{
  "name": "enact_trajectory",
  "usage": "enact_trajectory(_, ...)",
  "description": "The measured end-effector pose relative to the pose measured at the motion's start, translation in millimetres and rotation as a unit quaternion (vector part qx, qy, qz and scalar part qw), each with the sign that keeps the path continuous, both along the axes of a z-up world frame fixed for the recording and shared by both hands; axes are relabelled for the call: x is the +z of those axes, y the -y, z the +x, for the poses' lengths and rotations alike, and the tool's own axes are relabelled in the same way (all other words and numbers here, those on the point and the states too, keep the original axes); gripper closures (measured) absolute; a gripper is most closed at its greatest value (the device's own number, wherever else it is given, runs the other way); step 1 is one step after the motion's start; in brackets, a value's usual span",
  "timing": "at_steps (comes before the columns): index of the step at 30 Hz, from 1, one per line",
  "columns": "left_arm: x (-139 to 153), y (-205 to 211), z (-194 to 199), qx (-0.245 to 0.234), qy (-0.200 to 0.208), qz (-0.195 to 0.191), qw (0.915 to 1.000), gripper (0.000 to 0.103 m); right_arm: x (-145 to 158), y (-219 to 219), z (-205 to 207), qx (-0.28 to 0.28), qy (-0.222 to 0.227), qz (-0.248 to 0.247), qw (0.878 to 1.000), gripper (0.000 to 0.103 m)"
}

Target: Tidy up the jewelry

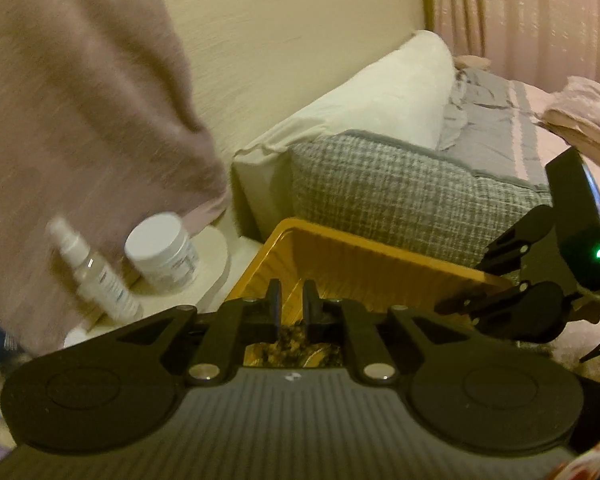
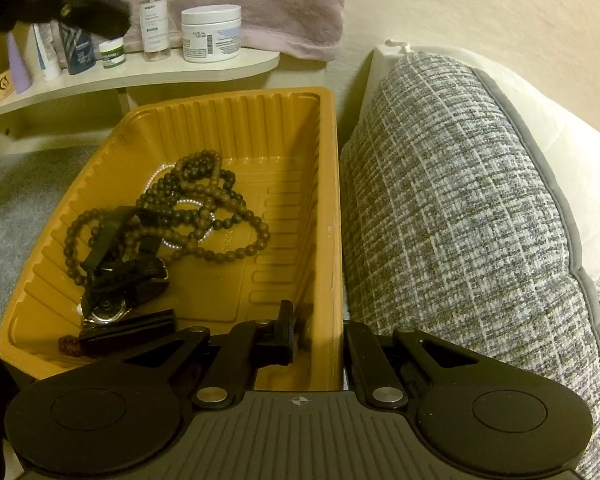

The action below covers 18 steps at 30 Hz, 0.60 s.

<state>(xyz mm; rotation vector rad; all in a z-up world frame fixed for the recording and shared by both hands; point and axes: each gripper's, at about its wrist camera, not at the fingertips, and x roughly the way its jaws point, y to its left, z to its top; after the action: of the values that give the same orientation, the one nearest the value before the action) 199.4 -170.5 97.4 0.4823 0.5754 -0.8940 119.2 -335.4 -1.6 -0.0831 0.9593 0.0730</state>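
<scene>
An orange plastic tray (image 2: 328,208) holds dark bead necklaces (image 2: 204,208), a thin pearl strand (image 2: 156,174), a black-strapped watch (image 2: 108,304) and a black bar (image 2: 128,330). My right gripper (image 2: 316,332) straddles the tray's right wall: one finger (image 2: 286,328) is inside, the other is hidden behind the wall. It looks shut on that wall. My left gripper (image 1: 293,304) hovers over the tray (image 1: 364,260), its fingers a narrow gap apart with nothing seen between them; beads (image 1: 290,346) show below. The right gripper also shows in the left wrist view (image 1: 452,306).
A grey woven cushion (image 2: 460,208) presses against the tray's right side, with a white pillow (image 1: 380,92) behind. A white shelf (image 2: 140,70) carries a spray bottle (image 2: 154,12), a white jar (image 2: 211,34) and several tubes. A pink towel (image 2: 260,4) hangs above.
</scene>
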Motion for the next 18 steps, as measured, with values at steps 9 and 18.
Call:
enact_trajectory(9, -37.3, -34.2, -7.9, 0.091, -0.035, -0.004, 0.9953, 0.092, -0.7, 0.0, -1.2, 0.0, 0.0, 0.001, 1.0, 0.096)
enact_trajectory(18, -59.1, -57.3, -14.4, 0.15, -0.059, -0.005, 0.9868, 0.084, -4.4, 6.2, -3.9, -0.004, 0.0, 0.018, 1.0, 0.096)
